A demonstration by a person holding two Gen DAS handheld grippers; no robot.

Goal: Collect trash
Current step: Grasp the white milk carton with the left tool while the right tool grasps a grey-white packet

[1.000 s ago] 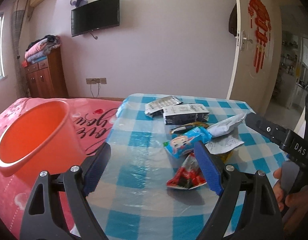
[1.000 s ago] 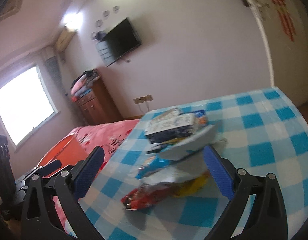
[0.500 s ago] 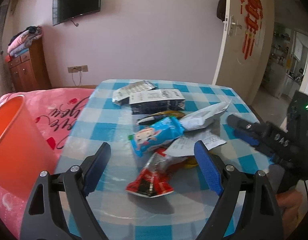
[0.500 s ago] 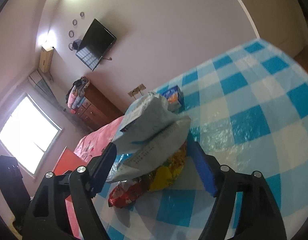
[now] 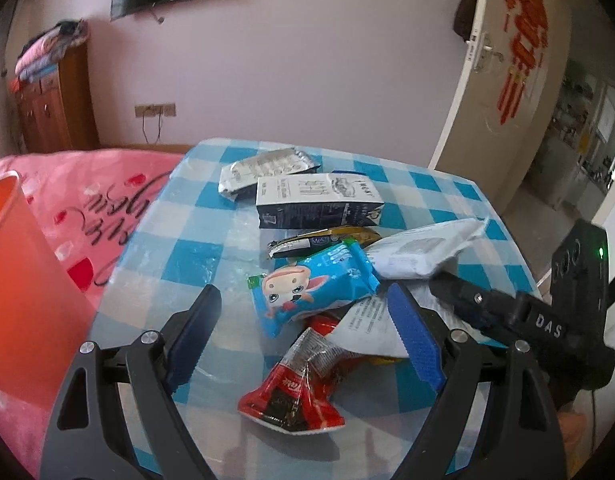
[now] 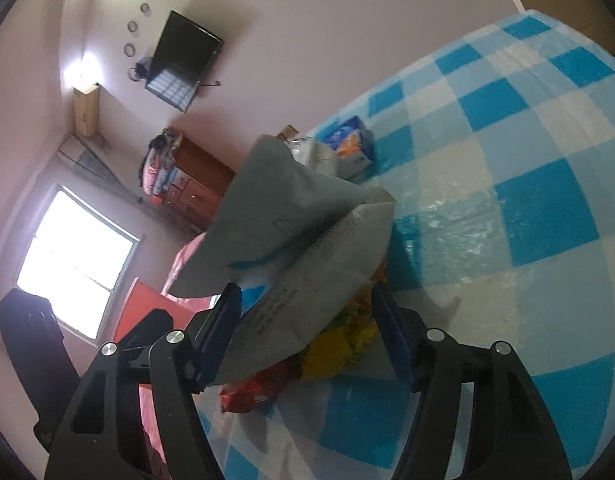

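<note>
L wrist view: the left gripper (image 5: 303, 336) is hovering low over the blue-checked table (image 5: 179, 256) w/ fingers spread wide, holding nothing; the red snack wrapper (image 5: 295, 392) is lying btwn them on the cloth, not touched by either pad. Just behind it a blue cartoon-print packet (image 5: 311, 292) is leaning over the red one, w/ a white printed receipt (image 5: 371, 328) tucked at its right. Further back a gold-and-dark wrapper (image 5: 327, 240), a black-and-white carton (image 5: 319, 200) lying on its side and a silver foil pouch (image 5: 267, 168) are sitting in a loose row toward the far edge. A grey mailer bag (image 5: 423, 252) is sticking up at the right of the pile, and the right gripper (image 5: 459, 300) is reaching in from the right beside it; can't tell from here how far it's open. An orange bucket (image 5: 23, 300) is standing at far left, off the table, against a pink bedspread (image 5: 91, 188). R wrist view: the right gripper (image 6: 307, 332) is sitting w/ fingers partly open around the receipt (image 6: 307, 304) and mailer bag (image 6: 283, 216), both rising btwn the pads; contact w/ the pads can't be confirmed. A yellow wrapper (image 6: 347, 344) and the red wrapper (image 6: 259, 388) are lying under the paper on the table (image 6: 547, 216).
</note>
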